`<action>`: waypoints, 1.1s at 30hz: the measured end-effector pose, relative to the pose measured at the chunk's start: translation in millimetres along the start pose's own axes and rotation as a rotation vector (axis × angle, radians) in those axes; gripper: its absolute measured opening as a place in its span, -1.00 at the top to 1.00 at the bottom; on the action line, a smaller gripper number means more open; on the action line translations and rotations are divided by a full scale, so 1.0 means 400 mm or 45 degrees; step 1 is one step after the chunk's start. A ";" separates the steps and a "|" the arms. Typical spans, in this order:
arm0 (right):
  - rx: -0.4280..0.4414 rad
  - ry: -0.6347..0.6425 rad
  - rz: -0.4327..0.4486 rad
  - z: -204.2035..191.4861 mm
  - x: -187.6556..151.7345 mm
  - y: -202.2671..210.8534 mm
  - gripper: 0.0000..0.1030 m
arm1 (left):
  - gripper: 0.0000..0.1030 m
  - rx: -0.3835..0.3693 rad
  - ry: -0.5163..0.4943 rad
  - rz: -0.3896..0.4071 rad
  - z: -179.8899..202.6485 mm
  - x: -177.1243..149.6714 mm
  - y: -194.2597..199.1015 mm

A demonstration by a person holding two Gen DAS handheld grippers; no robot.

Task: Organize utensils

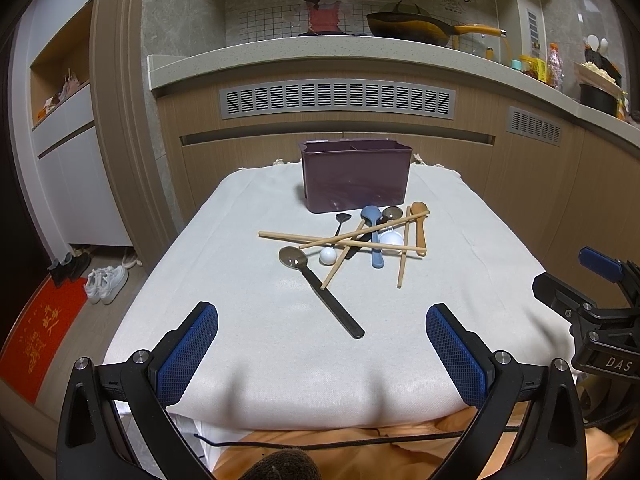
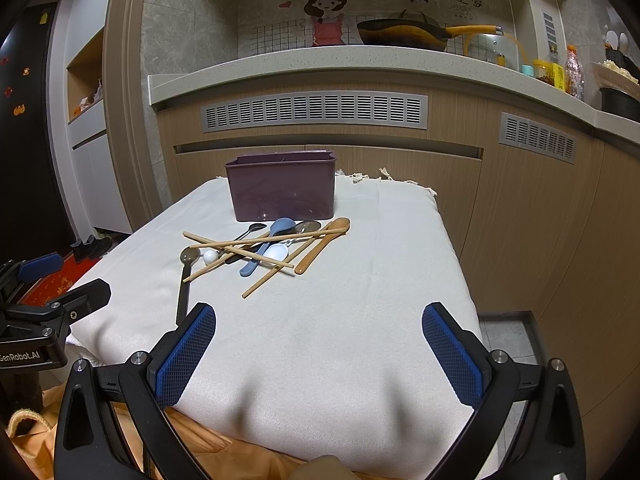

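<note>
Two tongs level, jaws spread, short of utensil pile

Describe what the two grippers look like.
Both grippers, left and right, have black frames, silver screws and blue cross-hatched finger pads. White lettering reads "DAS" on one body and "GenRobot.AI" on the other. A black cable trails below.

A home kitchen is shown: stone countertop with a wok, wooden cabinets, cartoon wall sticker, shoes seen by the doorway.
</note>
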State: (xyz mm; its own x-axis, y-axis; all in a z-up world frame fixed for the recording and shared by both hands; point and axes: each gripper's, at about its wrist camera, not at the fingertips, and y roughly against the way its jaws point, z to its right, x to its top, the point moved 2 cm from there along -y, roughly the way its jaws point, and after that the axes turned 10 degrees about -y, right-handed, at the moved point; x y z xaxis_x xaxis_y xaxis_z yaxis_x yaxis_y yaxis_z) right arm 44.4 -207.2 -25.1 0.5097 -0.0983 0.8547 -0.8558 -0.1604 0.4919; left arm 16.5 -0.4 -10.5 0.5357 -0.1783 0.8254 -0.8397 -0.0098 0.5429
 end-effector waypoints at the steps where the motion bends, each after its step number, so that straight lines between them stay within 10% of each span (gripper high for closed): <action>1: 0.000 0.000 0.000 0.000 0.000 0.000 -1.00 | -1.00 0.000 0.000 0.000 0.000 0.000 0.000; 33: -0.039 0.106 0.124 -0.017 0.085 -0.055 -1.00 | -1.00 -0.052 -0.041 -0.038 -0.053 0.061 -0.133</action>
State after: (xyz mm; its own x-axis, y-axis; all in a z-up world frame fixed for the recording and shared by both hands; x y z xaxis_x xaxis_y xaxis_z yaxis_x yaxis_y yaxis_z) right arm 80.1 -200.1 -5.6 0.4158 -0.0301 0.9090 -0.9040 -0.1235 0.4094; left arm 76.2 16.4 -15.9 0.5571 -0.2099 0.8035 -0.8186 0.0245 0.5739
